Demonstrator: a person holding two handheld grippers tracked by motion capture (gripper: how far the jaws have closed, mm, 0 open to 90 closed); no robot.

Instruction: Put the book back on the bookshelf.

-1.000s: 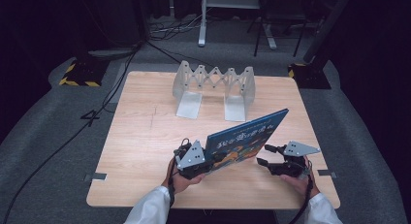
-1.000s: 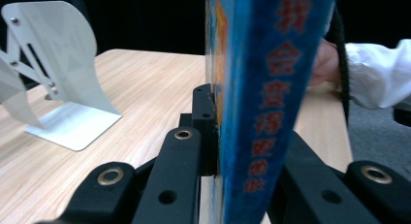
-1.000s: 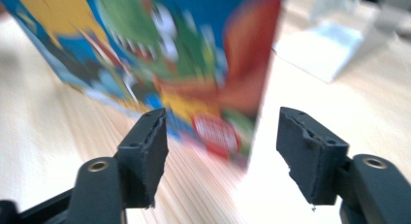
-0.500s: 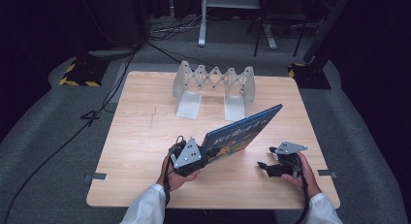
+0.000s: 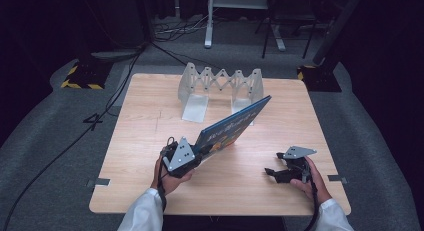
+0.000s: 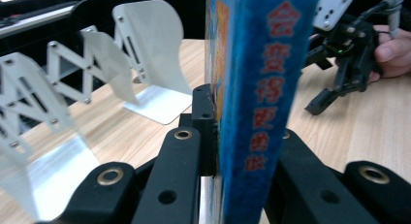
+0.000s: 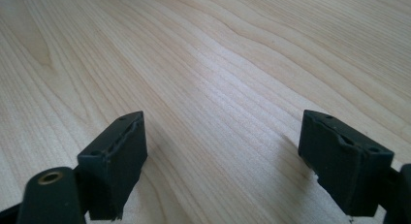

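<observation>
A blue picture book is lifted off the wooden table, tilted up and pointing toward the white folding book rack at the back. My left gripper is shut on the book's near end; in the left gripper view the blue spine with red characters stands clamped between the black jaws. My right gripper hovers low over the table at the front right, open, with bare wood between its fingertips.
The rack's two flat base plates lie on the table in front of it. Beyond the table are grey floor, black cables, stand legs and a yellow-black striped base.
The right gripper has let go of the book and drawn back to the front right. The left gripper has swung the book's far end up and toward the rack.
</observation>
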